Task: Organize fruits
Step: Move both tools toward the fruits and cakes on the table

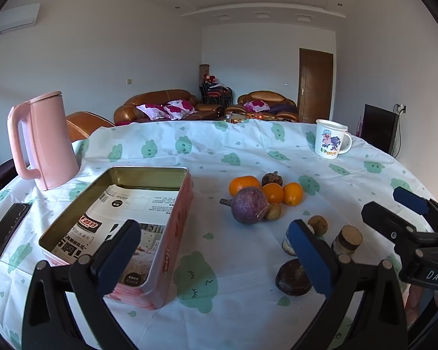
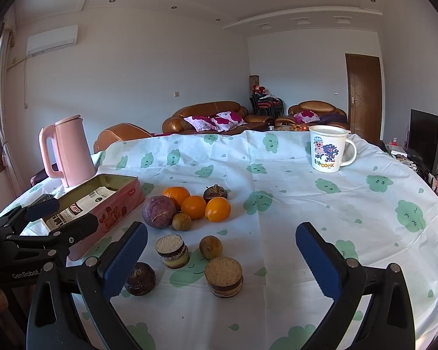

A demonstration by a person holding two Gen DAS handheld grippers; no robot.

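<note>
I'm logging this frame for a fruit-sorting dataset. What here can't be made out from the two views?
- Pink tin: the floor's near corners, left wrist view, hidden behind the left gripper finger and the tin's wall; a printed sheet covers the rest.
- Layered round piece: left wrist view, mostly behind the blue pad.
- Dark round fruit: right wrist view, partly behind the right gripper finger.
- Phone: screen too dark to read.

Left gripper (image 1: 216,259) wide open above cloud-print tablecloth (image 1: 242,306). Pink tin (image 1: 149,233) at left, paper inside. Oranges (image 1: 273,192) and purple fruit (image 1: 249,205) clustered ahead. Right gripper (image 1: 394,207) open at right edge. Pink kettle (image 1: 48,140) far left.
</note>
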